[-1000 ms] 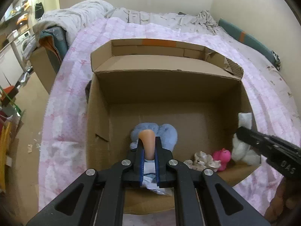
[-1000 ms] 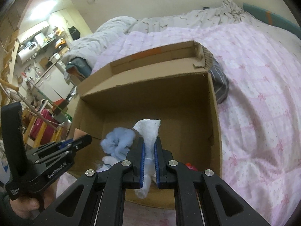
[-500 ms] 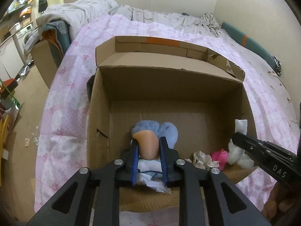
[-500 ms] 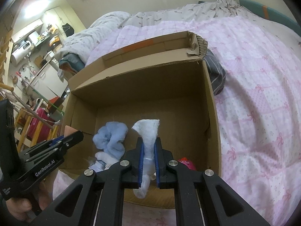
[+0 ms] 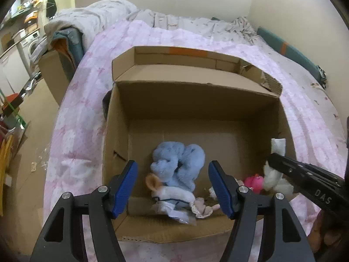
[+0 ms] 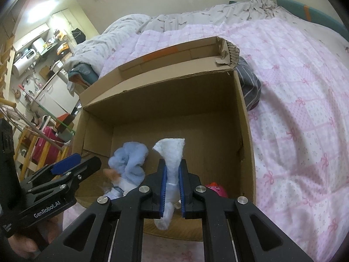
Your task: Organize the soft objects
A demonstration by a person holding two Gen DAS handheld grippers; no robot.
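Left gripper (image 5: pixel 172 184): jaws opening, nothing pressed; blue plush toy (image 5: pixel 178 166) lies below in cardboard box (image 5: pixel 196 100) | Right gripper (image 6: pixel 173 182): clamped on white soft cloth (image 6: pixel 172 152) over box | Handling: light, limp, compressible; pinch mid-fold.

We see that the left gripper (image 5: pixel 172 181) has let go. A second ago its blue pads were pinched tight on the peach-coloured ear of a soft doll (image 5: pixel 172 194); now its jaws are opening and stand well apart, with nothing pressed between them. The doll has dropped to the floor of the cardboard box (image 5: pixel 192 100), where it lies on its side just in front of the blue plush bundle (image 5: pixel 178 163), its peach ear low beside that bundle instead of standing up between the pads.
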